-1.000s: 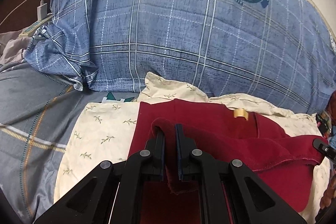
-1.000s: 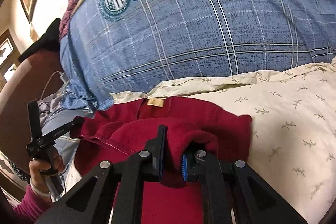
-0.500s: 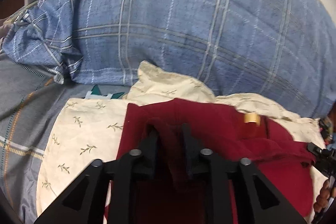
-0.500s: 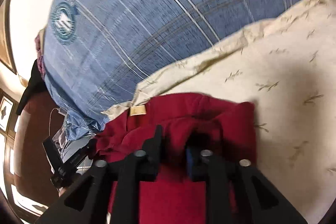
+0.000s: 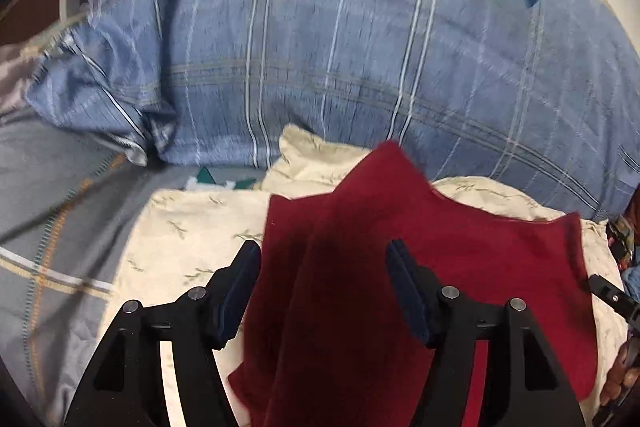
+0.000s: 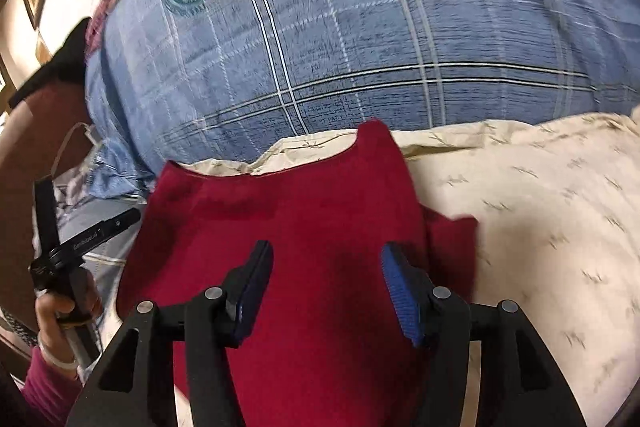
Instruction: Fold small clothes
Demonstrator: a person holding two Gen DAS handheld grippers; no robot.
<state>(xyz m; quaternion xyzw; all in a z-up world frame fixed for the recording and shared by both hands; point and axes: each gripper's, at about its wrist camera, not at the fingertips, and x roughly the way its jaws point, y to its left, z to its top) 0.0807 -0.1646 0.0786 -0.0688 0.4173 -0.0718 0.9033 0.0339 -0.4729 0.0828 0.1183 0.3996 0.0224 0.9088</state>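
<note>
In the left wrist view: left gripper (image 5: pixel 324 287) spread wide over the red garment (image 5: pixel 460 259), holding nothing, cloth slack on the cream sheet (image 5: pixel 192 227). In the right wrist view: right gripper (image 6: pixel 326 287) likewise agape above the garment (image 6: pixel 304 227), near the blue pillow (image 6: pixel 360 27). Risk: loose fold springing back or lying skewed.

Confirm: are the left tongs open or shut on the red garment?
Open. The left tongs stand with jaws wide apart, the red garment lying loose between them on the cream floral cloth, not pinched.
</note>
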